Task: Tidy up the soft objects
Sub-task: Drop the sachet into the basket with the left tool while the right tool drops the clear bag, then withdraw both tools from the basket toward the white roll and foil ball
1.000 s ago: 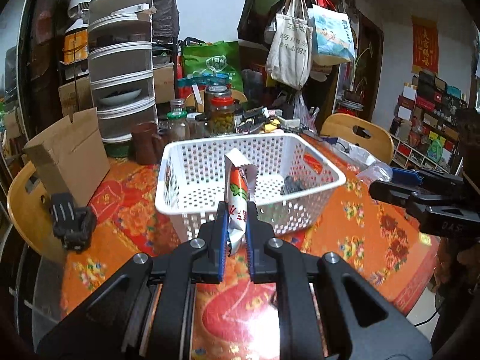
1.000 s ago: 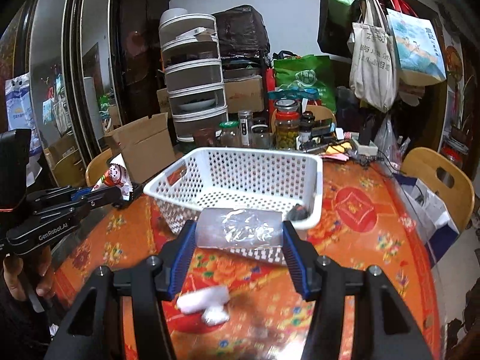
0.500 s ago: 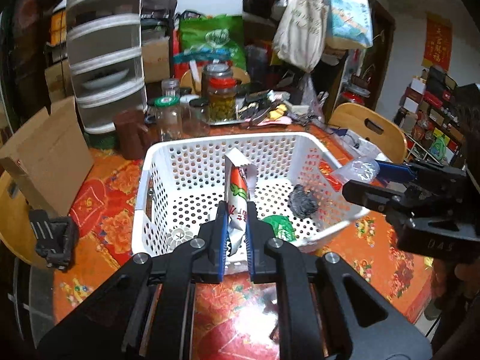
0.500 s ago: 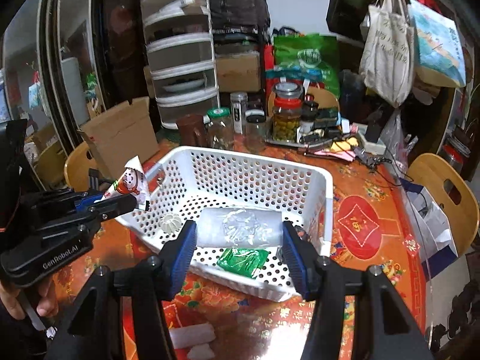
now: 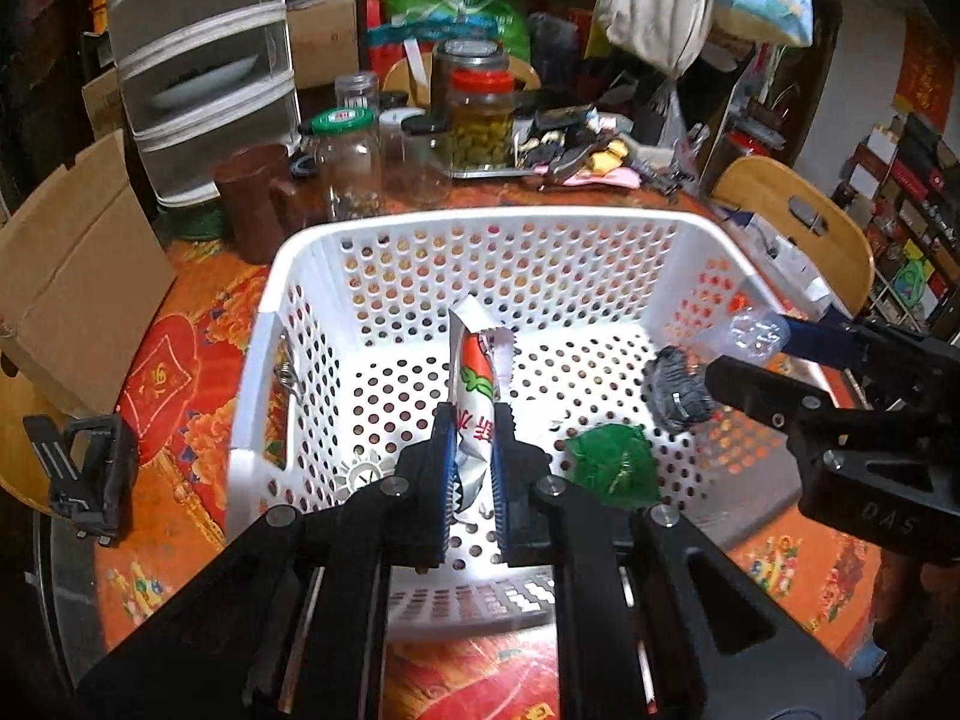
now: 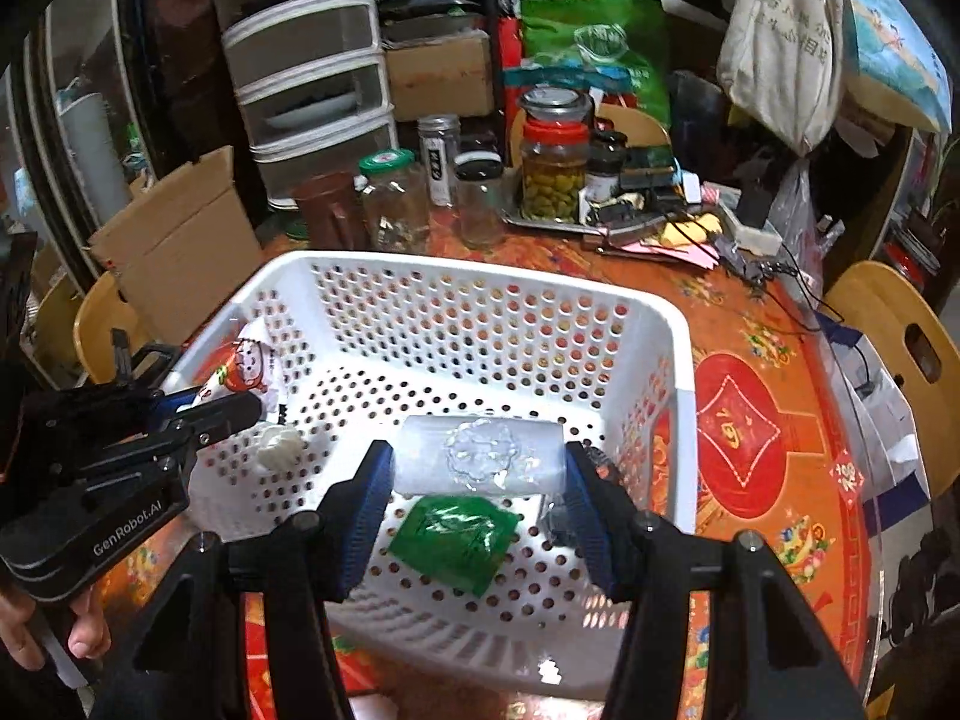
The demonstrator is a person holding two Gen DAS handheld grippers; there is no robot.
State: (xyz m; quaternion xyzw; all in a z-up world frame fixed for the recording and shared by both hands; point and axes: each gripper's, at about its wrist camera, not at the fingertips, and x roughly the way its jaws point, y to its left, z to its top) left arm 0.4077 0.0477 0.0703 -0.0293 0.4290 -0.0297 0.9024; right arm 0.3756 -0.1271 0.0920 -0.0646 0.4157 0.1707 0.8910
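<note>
A white perforated basket (image 5: pixel 456 222) (image 6: pixel 678 324) stands on the orange table. My left gripper (image 5: pixel 471 468) is shut on a red-and-white snack packet (image 5: pixel 477 372), held over the basket floor; the packet also shows in the right wrist view (image 6: pixel 243 360). My right gripper (image 6: pixel 474 492) is shut on a clear plastic bag (image 6: pixel 480 456), held above the basket; the bag also shows in the left wrist view (image 5: pixel 750 333). In the basket lie a green packet (image 6: pixel 456 534) (image 5: pixel 612 465), a dark grey lump (image 5: pixel 675 390) and a small white flower-shaped piece (image 6: pixel 279 447).
Glass jars (image 6: pixel 552 162), a brown cup (image 5: pixel 249 198) and a white drawer tower (image 5: pixel 198 60) stand behind the basket. A cardboard box (image 5: pixel 66 276) and a black clip (image 5: pixel 84 474) are at the left. Wooden chairs (image 6: pixel 900 348) ring the table.
Both grippers moved forward and over the basket with their loads. The snack packet and the clear bag now hang inside the basket's rim, lower than before.
</note>
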